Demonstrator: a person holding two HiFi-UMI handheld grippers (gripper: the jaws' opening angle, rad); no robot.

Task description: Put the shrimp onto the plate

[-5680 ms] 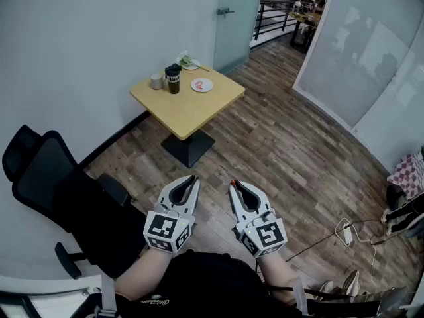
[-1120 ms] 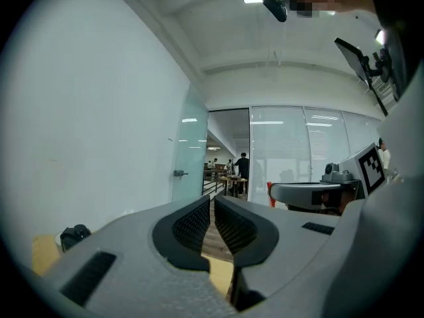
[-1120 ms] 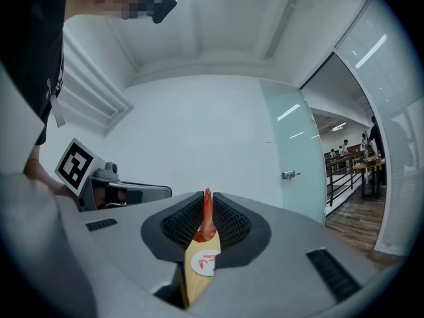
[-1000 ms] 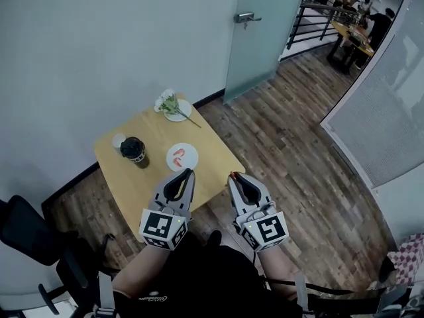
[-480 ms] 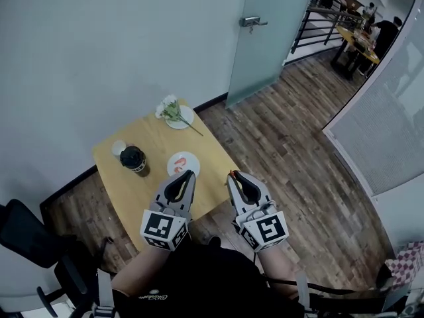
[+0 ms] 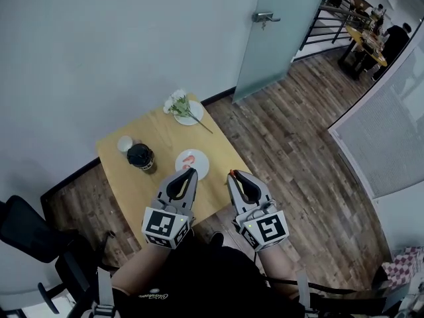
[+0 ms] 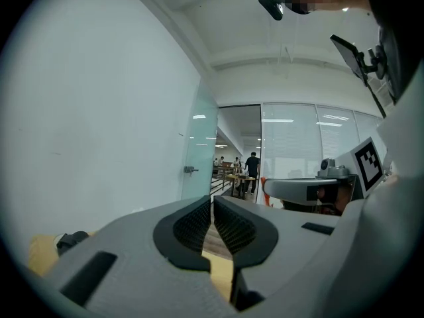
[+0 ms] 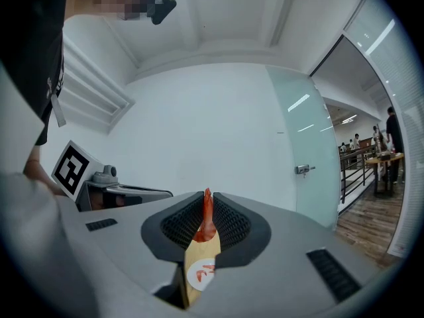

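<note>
A white plate [image 6: 193,163] lies on the small wooden table [image 6: 165,138] with a red shrimp [image 6: 188,159] on it. My right gripper [image 6: 232,175] hovers over the table's near edge, right of the plate, shut on another orange-red shrimp [image 8: 207,218] that sticks up between its pads. Through the gap below those pads the plate [image 8: 205,274] shows in the right gripper view. My left gripper [image 6: 191,171] hangs just in front of the plate, shut, with nothing in it; its pads [image 7: 196,222] meet at the tips.
A black cup [image 6: 141,156] and a small white cup [image 6: 124,144] stand at the table's left. A dish with white flowers [image 6: 179,106] sits at the far edge. A black office chair [image 6: 30,238] is at lower left. A frosted glass door [image 6: 281,28] is beyond.
The table has come slightly closer and shifted right in the head view. Both grippers keep the same pose, the right still shut on the shrimp.
</note>
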